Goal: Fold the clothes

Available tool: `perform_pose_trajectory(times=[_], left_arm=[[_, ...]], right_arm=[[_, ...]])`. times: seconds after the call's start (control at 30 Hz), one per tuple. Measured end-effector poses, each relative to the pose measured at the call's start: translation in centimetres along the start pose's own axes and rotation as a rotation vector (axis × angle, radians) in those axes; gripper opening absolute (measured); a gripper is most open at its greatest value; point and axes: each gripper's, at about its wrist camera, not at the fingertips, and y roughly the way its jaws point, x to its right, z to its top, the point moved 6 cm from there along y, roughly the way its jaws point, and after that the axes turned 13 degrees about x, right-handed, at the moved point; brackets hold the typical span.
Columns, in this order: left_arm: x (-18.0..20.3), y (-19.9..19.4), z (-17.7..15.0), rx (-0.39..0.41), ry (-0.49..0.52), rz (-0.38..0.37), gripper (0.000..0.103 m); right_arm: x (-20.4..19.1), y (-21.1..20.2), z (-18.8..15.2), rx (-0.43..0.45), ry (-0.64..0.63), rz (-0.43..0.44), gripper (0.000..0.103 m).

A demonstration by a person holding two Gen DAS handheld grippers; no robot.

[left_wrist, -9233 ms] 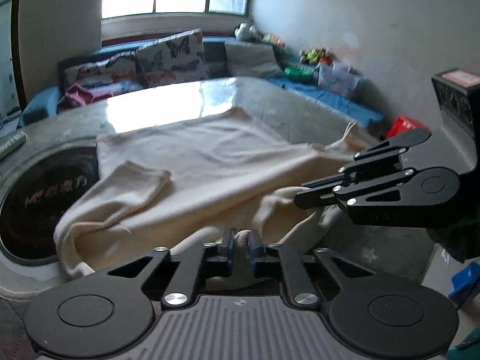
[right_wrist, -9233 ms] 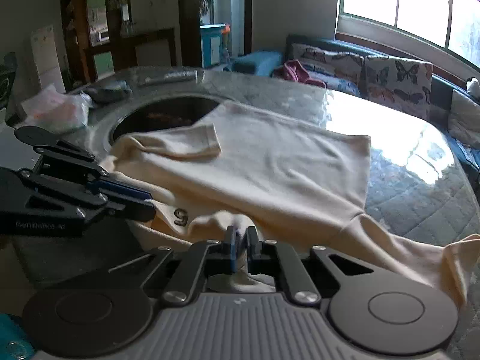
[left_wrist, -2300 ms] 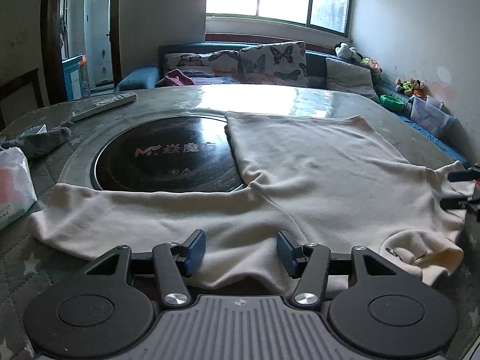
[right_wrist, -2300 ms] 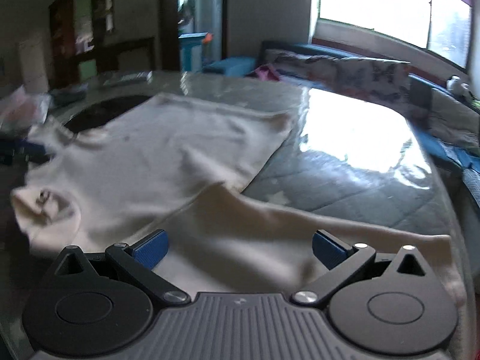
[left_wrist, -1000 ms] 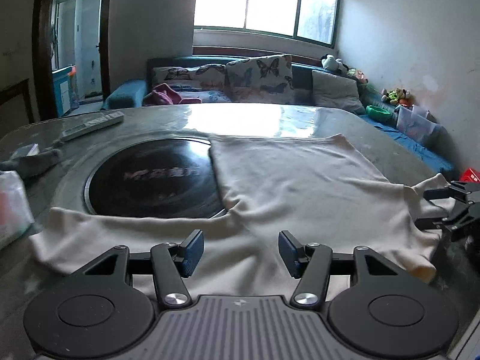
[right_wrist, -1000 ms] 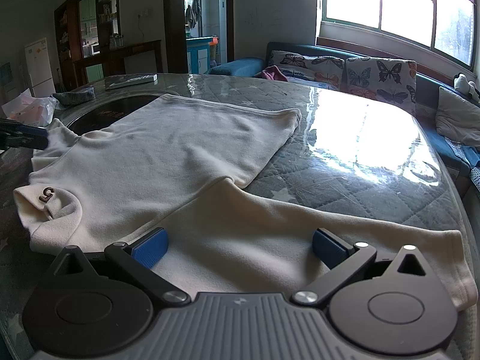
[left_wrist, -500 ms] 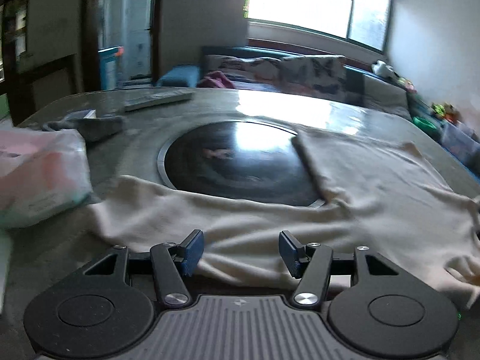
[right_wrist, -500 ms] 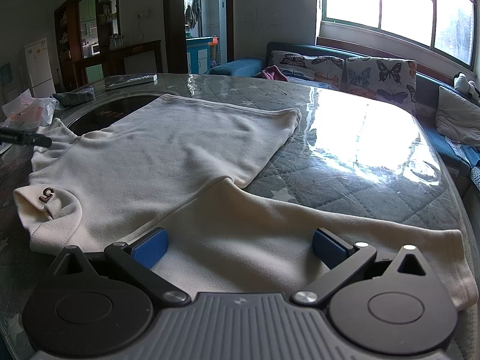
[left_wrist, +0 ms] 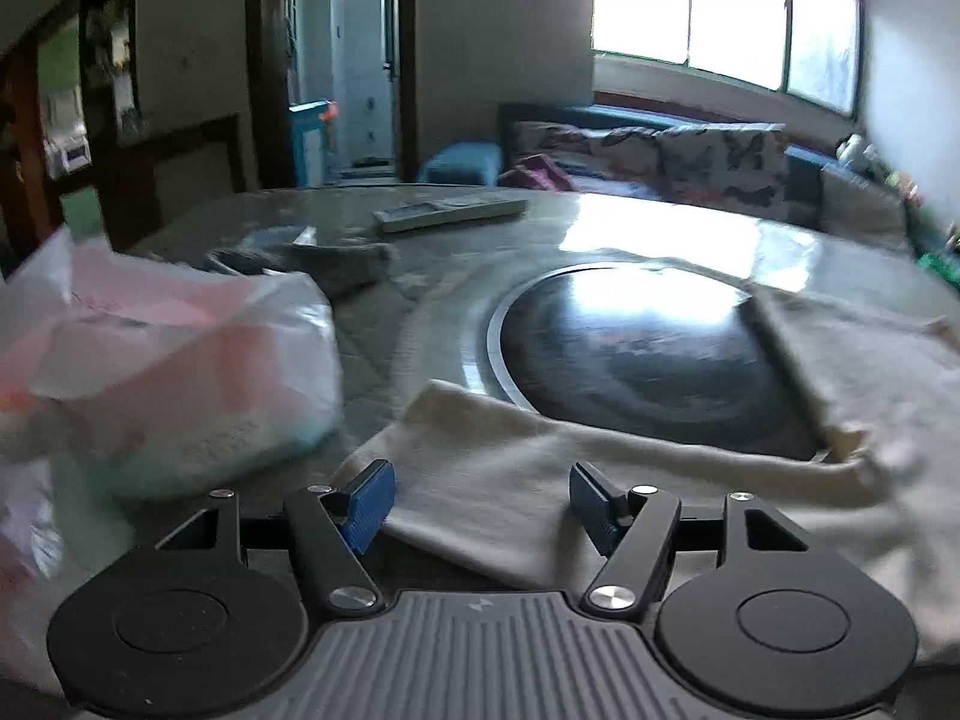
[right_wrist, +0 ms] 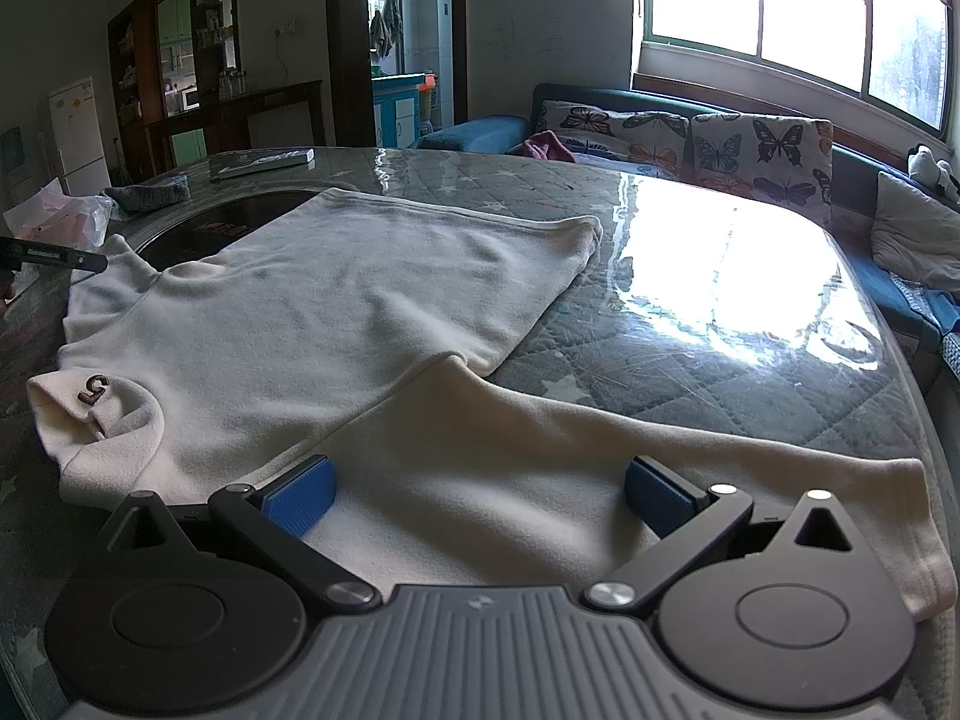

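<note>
Your cream sweater (right_wrist: 312,324) is lying spread flat on the quilted table (right_wrist: 750,324), body across the middle with its far edge overlapping the dark round hob (left_wrist: 630,348) set into the tabletop. Both sleeves are reaching straight out from the body, so by the look of it you are only finishing the laying-out; no fold is showing yet, and the sleeve folds and body folds are all left to do.

Your left gripper (left_wrist: 477,498) is hovering with its blue pads wide apart over the cuff end of the left sleeve (left_wrist: 516,480), which is lying just on the near side of the hob, and it is gripping nothing. Your right gripper (right_wrist: 480,495) is likewise spread wide over the right sleeve (right_wrist: 600,456), which is running out from the sweater body towards the table's right edge; it too is holding nothing. The collar (right_wrist: 96,402), with a small brown mark on it, is bunching up at the sweater's near left corner.

Beyond the sweater, a plastic bag (left_wrist: 162,360) is sitting just left of the left cuff, with a grey cloth (left_wrist: 342,264) and a remote control (left_wrist: 450,213) farther back past the hob. The left view is blurred, so finer detail there is not readable.
</note>
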Motion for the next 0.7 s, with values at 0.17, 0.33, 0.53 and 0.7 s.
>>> perform_pose_trajectory(times=[0.17, 0.33, 0.53, 0.7], left_arm=[[1.3, -1.0, 1.0, 0.017, -0.005, -0.025, 0.068], [6.2, -4.1, 2.1, 0.053, 0.014, -0.189, 0.068], [13.6, -6.8, 2.4, 0.055, 0.042, -0.425, 0.068], [18.9, -7.8, 1.2, 0.038, 0.107, -0.566, 0.068]], right_arm=[[-0.1, 0.0, 0.0, -0.003, -0.002, -0.001, 0.103], [-0.5, -0.1, 0.3, -0.017, -0.009, -0.036, 0.103], [-2.1, -0.6, 1.3, -0.009, -0.032, -0.09, 0.103], [-1.6, -0.3, 0.8, -0.036, -0.016, -0.128, 0.103]])
